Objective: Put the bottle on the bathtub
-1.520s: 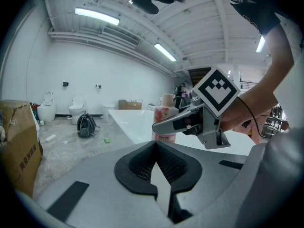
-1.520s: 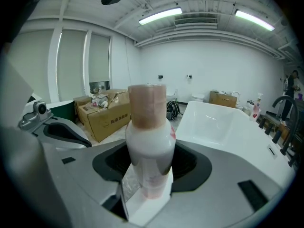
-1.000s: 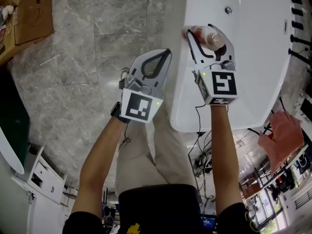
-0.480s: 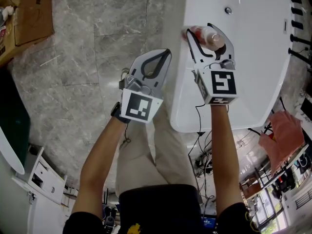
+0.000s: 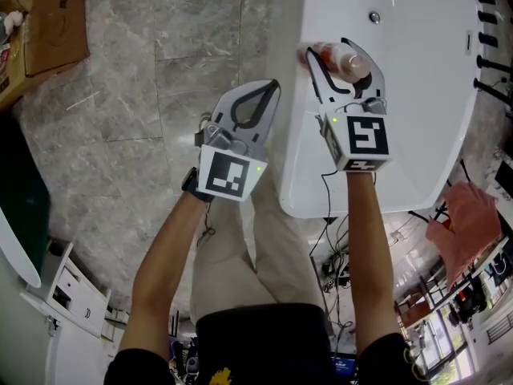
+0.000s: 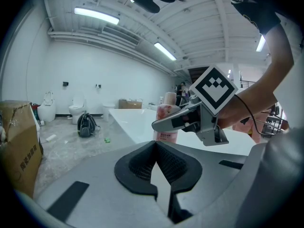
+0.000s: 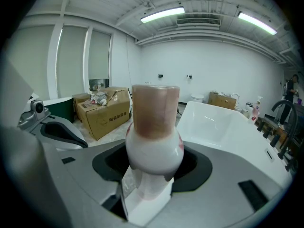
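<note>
white round-shouldered bottle, tall brownish-pink cap, pink label print.

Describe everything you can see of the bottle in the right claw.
The bottle is small and looks like plastic, with a rounded white shoulder, a pink printed label and a tall, pinkish-brown cap. It stands upright between the jaws of the right claw, which grip its body below the shoulder. It is over the left edge of the white bathtub as the head view shows it. Whether its base rests on the rim is hidden. Nothing else touches it.
</note>
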